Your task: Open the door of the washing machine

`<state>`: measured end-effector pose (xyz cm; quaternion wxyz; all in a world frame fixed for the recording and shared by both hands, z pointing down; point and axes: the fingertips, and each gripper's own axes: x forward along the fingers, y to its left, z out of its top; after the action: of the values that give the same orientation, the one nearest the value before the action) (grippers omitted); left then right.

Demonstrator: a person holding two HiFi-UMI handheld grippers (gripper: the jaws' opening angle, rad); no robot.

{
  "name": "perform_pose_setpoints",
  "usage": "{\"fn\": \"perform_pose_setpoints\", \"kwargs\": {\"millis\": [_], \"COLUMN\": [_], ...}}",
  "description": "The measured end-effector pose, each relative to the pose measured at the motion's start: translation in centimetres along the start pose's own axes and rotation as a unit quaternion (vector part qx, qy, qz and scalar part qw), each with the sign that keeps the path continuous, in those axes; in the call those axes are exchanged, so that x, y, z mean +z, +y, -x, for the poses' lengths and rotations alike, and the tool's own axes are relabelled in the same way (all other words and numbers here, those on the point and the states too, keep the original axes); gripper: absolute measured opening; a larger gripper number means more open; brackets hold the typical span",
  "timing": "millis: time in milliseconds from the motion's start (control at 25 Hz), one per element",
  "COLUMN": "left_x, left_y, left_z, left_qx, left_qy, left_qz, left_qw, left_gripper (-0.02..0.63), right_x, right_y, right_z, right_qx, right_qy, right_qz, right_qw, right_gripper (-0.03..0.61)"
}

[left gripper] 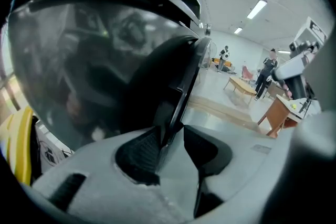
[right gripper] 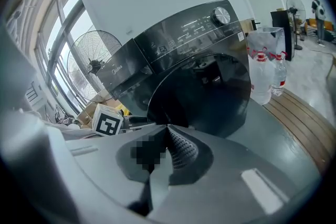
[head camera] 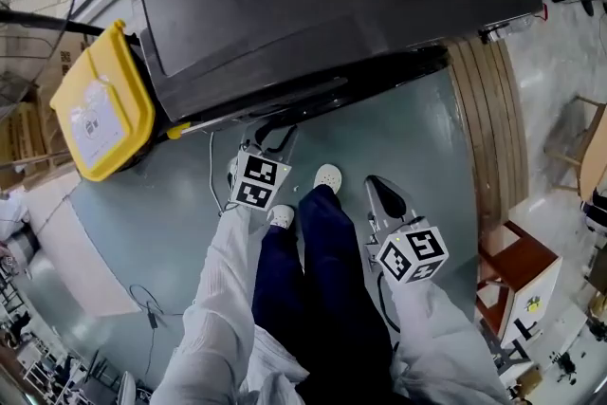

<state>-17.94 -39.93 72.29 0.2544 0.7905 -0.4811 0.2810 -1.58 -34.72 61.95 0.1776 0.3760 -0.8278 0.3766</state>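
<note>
- Left claw [left gripper: 172,127] pinches the rim of the round dark-glass door [left gripper: 178,86] on the black front-loading washing machine [right gripper: 178,34]; the rim runs 6 to 1 o'clock.
- Right claw [right gripper: 167,126] is closed and empty, at the door's 7 o'clock.

Head view looks down; both gripper views face washing machine [right gripper: 194,71].

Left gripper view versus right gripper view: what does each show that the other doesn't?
Only the left gripper view: the door rim pinched between the left gripper's fingers, and a reddish wooden table. Only the right gripper view: the control knob, a fan, a bottle, the right gripper shut and empty. Both: the dark door of the washing machine.
</note>
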Motion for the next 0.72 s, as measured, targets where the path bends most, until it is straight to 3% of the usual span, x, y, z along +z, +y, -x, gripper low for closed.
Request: {"fn": "perform_pose_setpoints", "kwargs": {"millis": [480,720], "left_x": [-1.0,-2.5], "left_y": [-0.5,-2.0], "left_z": [0.3,0.8], "left_qx": [0.003,-0.025], "left_qy": [0.017,0.021], "left_qz": [-0.064,-0.086], "left_qw": [0.9978,0.9958], "left_gripper": [0.103,0.084], "right_x": [-1.9,-5.0], "right_y": [1.2,2.4], "right_z": [2.4,4.3], "right_qx": [-0.034,-0.066], "right_qy": [-0.023,-0.047], "right_qz": [-0.003,-0.020], "right_qw": [0.999,0.996], "right_gripper": [0.011,0.011]}}
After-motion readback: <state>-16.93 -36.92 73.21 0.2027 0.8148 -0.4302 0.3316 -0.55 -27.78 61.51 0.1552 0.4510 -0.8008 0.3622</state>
